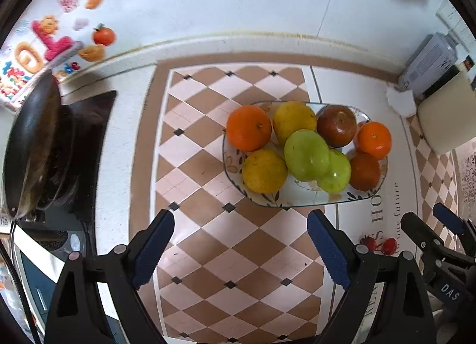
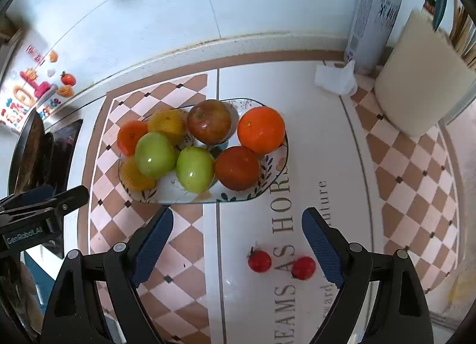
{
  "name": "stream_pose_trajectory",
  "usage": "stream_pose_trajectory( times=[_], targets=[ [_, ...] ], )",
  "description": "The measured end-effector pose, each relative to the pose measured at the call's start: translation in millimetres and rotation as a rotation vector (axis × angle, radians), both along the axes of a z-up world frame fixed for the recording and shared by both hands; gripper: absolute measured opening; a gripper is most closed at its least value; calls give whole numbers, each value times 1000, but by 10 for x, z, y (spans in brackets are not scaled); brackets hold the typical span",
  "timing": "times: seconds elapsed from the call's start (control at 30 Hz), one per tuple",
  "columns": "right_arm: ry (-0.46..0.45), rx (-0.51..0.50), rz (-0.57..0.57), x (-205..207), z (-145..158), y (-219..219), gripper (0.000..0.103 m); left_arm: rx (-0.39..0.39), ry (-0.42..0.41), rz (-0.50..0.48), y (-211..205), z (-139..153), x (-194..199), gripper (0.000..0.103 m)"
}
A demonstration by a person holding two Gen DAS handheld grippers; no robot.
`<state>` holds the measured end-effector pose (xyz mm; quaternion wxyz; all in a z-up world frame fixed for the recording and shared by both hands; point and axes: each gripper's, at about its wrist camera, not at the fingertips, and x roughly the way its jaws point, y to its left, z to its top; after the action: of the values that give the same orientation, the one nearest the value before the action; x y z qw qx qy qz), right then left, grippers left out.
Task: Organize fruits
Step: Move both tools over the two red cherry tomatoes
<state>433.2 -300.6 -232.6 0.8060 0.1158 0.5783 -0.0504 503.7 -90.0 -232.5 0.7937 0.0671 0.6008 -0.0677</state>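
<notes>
- Nearest my left camera, the left gripper (image 1: 239, 247) hangs with its jaws spread wide and nothing between them, only the checkered mat (image 1: 208, 254) below.
- Nearest my right camera, the right gripper (image 2: 238, 246) is just as widely spread and empty; one of two cherry tomatoes (image 2: 259, 260) lies on the white mat between its fingers, the other just beside its right pad.
- From the left view I see those tomatoes only partly, tucked behind a finger, and the right gripper shows at the lower right edge; the right view catches the left gripper at its left edge.
- Further out, the plate (image 1: 306, 202) sits across the seam of both mats, holding the fruit: two oranges (image 1: 249, 127), two yellow fruits, two green apples (image 1: 307, 155) touching each other, and two dark red ones.
- Only the left view shows the dark pan (image 1: 32, 147) in full on the stove at far left.
- Farthest, by the tiled wall, the right view gives the grey can (image 2: 374, 17), a crumpled tissue and a cream board (image 2: 422, 76) more fully.
</notes>
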Motion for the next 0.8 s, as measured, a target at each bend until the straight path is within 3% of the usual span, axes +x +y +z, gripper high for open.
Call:
stream_pose_trajectory(
  times=[0.4, 0.8],
  targets=[
    [-136, -16, 16, -604, 762, 140, 91, -49, -145, 14, 190, 642, -626, 92],
    [-264, -19, 6, -1190, 1418, 340, 91, -77, -274, -31, 238, 1132, -1160, 92]
  ],
)
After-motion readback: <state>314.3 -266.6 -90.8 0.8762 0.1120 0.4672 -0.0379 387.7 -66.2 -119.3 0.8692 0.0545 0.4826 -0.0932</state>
